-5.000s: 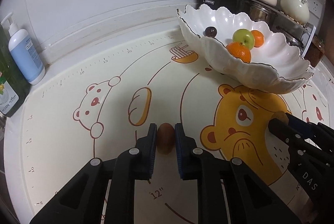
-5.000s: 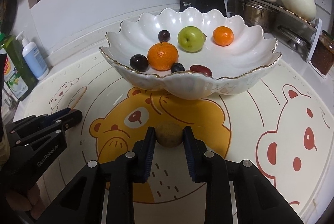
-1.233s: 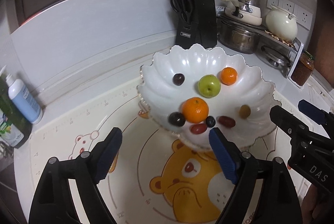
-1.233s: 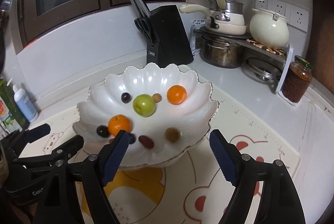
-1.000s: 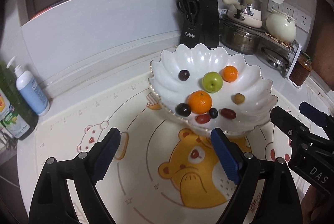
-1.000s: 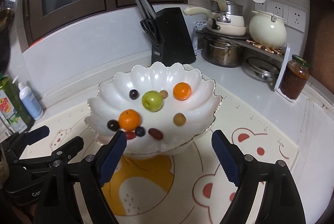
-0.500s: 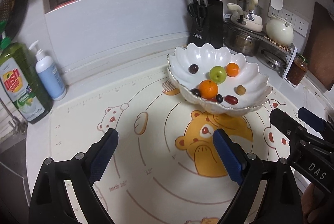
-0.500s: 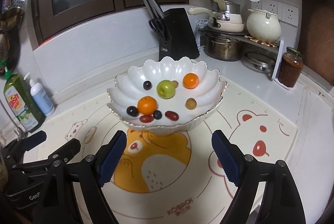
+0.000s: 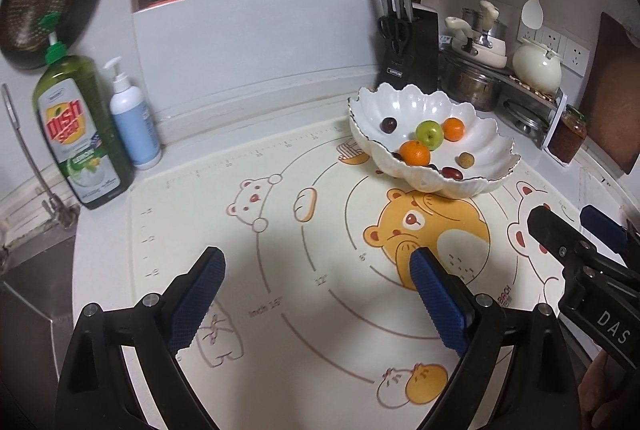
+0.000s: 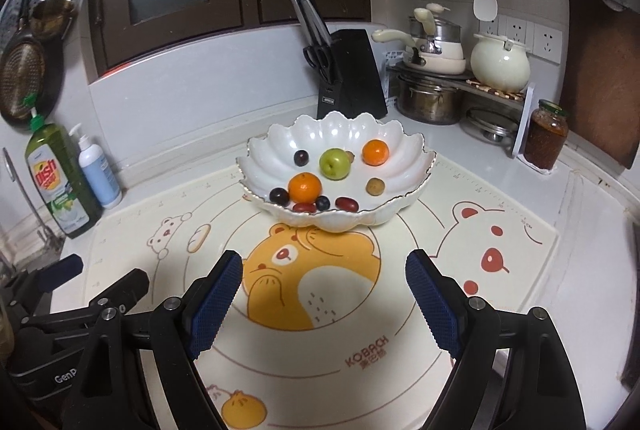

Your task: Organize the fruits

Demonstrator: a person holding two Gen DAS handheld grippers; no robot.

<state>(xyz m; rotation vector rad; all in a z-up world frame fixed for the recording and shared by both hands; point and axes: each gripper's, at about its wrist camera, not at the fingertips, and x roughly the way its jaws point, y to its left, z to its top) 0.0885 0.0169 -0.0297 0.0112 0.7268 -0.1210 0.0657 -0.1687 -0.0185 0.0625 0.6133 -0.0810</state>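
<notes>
A white scalloped bowl (image 10: 404,145) stands on the bear-print mat (image 10: 500,294) and holds the fruit: a green apple (image 10: 334,163), two oranges (image 10: 305,187), dark plums (image 10: 301,157), red dates (image 10: 346,204) and a small brown fruit (image 10: 375,186). The bowl also shows in the left wrist view (image 9: 492,145) at the far right. My left gripper (image 9: 316,294) is open and empty, well back from the bowl. My right gripper (image 10: 324,294) is open and empty, in front of the bowl.
A dish soap bottle (image 9: 80,133) and a pump bottle (image 9: 134,121) stand at the back left by the sink. A black knife block (image 10: 352,73), pots (image 10: 428,97), a cream kettle (image 10: 500,65) and a jar (image 10: 546,139) stand behind and right of the bowl.
Both grippers let go of their small brown fruits into the bowl, opened wide and have drawn back from the bowl; it now looks smaller and farther.
</notes>
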